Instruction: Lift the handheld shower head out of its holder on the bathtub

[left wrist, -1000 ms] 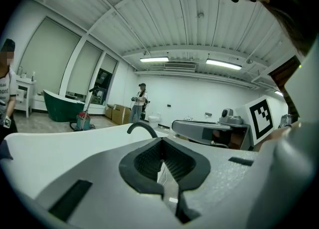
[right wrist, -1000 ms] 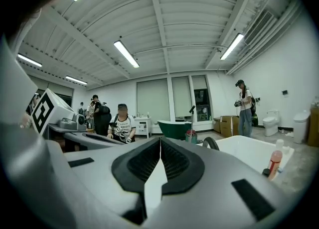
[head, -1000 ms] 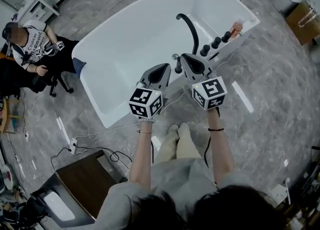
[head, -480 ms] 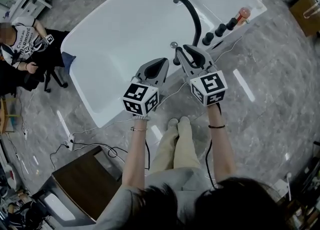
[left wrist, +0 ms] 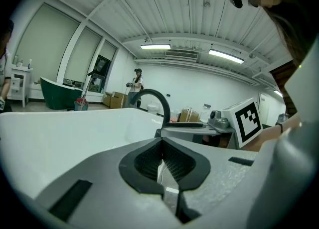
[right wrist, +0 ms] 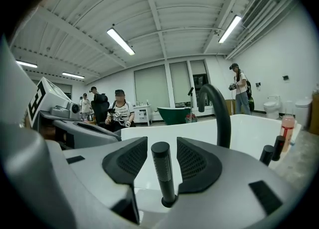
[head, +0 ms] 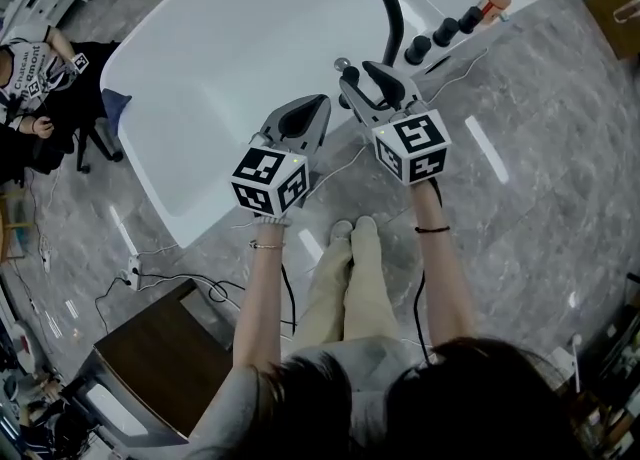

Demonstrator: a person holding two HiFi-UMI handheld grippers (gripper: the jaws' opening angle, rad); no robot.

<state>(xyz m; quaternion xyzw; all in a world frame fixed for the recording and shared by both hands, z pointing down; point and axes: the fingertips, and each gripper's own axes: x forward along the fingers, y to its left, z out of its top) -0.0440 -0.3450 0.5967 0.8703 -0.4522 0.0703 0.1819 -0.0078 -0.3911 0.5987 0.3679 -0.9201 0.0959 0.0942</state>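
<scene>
a: right gripper [right wrist: 162, 146], jaw state?

b: jaws spread and opening. the handheld shower head [right wrist: 163, 175] stands upright in the gap between them, a dark knurled stick with a flat top. there is a sliver of space on each side and neither pad presses on it.

a: is it out of its holder [right wrist: 168, 202]?

b: no. its foot sits in a dark collar on the white bathtub [head: 200, 98] rim, low between the jaws. i take that collar for the holder, though the wide lens bends it, so i can't be sure.

a: left gripper [left wrist: 161, 148]?

b: jaws pressed together, the ribbed pads meet along one seam with nothing between them. it sits just beside the right one, over the near rim of the tub.

a: surroundings, relative to the right jaws?

b: the black arched spout [right wrist: 219, 108] rises beyond the right jaw. black knobs [right wrist: 271, 154] sit further right, then a pinkish bottle [right wrist: 286, 126]. a seated person [right wrist: 119, 111] is far off past the left jaw.
</scene>
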